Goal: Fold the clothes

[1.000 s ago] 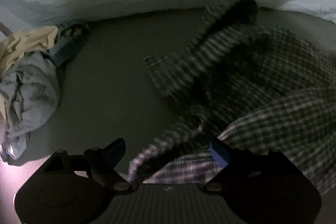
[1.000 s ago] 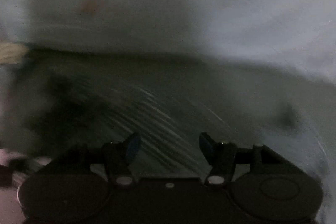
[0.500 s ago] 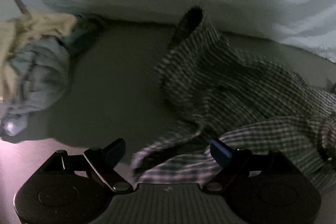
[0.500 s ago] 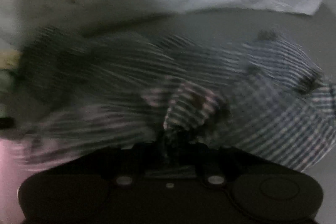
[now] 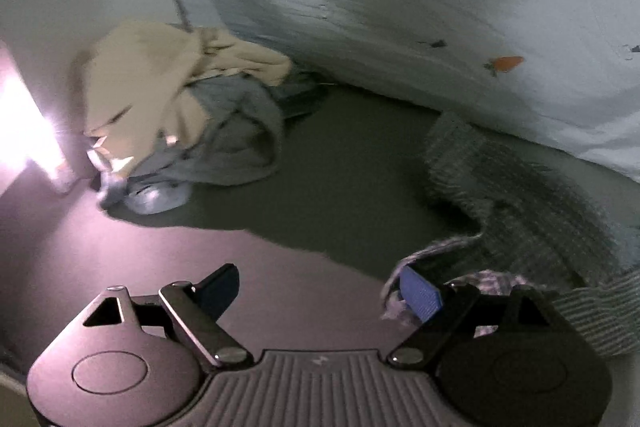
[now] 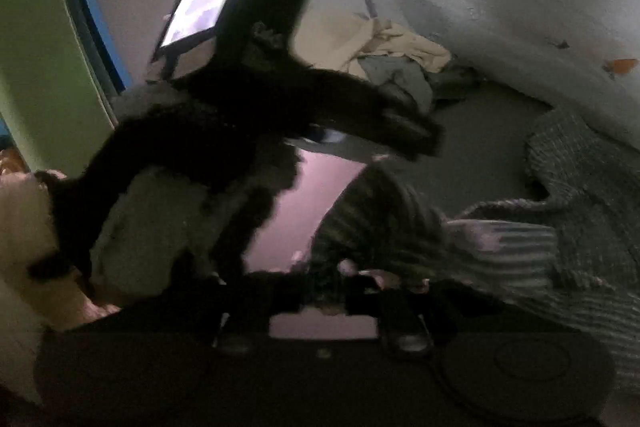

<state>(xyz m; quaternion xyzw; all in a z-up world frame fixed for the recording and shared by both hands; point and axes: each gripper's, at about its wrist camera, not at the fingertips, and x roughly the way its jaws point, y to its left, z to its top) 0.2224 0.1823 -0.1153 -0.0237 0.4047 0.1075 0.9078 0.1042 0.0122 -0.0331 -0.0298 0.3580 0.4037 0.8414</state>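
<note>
Only right wrist view: left gripper [image 6: 404, 135] above checked shirt [image 6: 580, 187].

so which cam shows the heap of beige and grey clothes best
The left wrist view. There the heap of beige and grey clothes lies unobstructed on the far left of the bed. In the right wrist view the same heap is smaller and farther off, its left part hidden by the left gripper.

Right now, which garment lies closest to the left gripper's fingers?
The checked shirt: its hem lies right beside one blue pad of the left gripper. The cream garment and grey garment lie piled farther back.
</note>
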